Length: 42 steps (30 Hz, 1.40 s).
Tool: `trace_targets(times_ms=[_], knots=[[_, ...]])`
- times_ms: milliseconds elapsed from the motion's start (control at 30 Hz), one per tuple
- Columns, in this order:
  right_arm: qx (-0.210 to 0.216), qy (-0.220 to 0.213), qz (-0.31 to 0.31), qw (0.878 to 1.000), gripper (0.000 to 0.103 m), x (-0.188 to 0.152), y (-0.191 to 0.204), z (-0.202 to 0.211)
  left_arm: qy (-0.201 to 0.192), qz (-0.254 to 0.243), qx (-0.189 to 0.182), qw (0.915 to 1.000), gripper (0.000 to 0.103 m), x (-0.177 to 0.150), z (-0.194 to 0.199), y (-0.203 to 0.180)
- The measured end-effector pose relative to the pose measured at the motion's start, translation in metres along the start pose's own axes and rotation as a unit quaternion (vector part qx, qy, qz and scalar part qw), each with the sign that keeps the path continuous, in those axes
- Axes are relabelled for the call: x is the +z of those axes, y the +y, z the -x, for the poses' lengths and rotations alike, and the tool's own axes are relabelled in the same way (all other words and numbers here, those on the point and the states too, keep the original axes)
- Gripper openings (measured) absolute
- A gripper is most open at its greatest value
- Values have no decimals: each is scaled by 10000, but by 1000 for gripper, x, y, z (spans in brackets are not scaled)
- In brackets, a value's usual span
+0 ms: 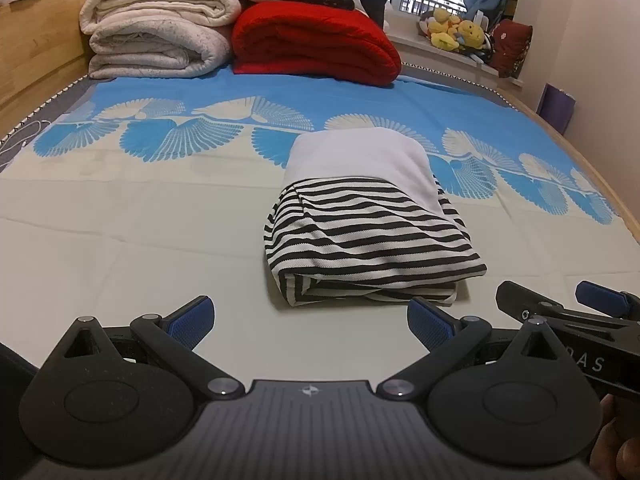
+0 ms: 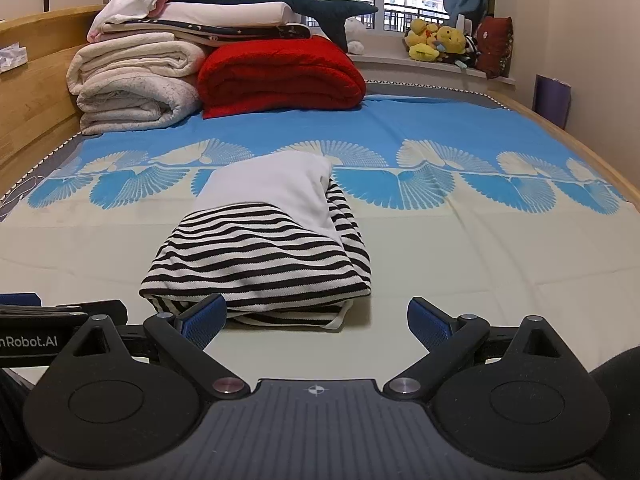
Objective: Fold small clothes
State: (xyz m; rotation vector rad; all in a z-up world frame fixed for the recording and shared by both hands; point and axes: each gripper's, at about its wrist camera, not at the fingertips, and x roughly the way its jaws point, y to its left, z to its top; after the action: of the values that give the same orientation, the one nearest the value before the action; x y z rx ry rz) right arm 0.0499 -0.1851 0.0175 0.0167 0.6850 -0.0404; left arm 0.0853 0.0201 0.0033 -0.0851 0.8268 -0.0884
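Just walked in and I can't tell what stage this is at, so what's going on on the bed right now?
A person is holding two black grippers with blue finger pads low over the bed. The left gripper and the right gripper are both open and hold nothing. Just ahead of them lies a black-and-white striped garment with a plain white panel, already folded into a compact bundle on the blue and cream patterned bedsheet. Neither gripper touches it. A folded red blanket sits at the far end.
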Motion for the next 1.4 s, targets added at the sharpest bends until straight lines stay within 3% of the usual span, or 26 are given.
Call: trace_targets(times_ms=[1400], knots=[[3,9,15,10000,97,1,-1,0,57,4,-74,10000,103,-1,-3,2]])
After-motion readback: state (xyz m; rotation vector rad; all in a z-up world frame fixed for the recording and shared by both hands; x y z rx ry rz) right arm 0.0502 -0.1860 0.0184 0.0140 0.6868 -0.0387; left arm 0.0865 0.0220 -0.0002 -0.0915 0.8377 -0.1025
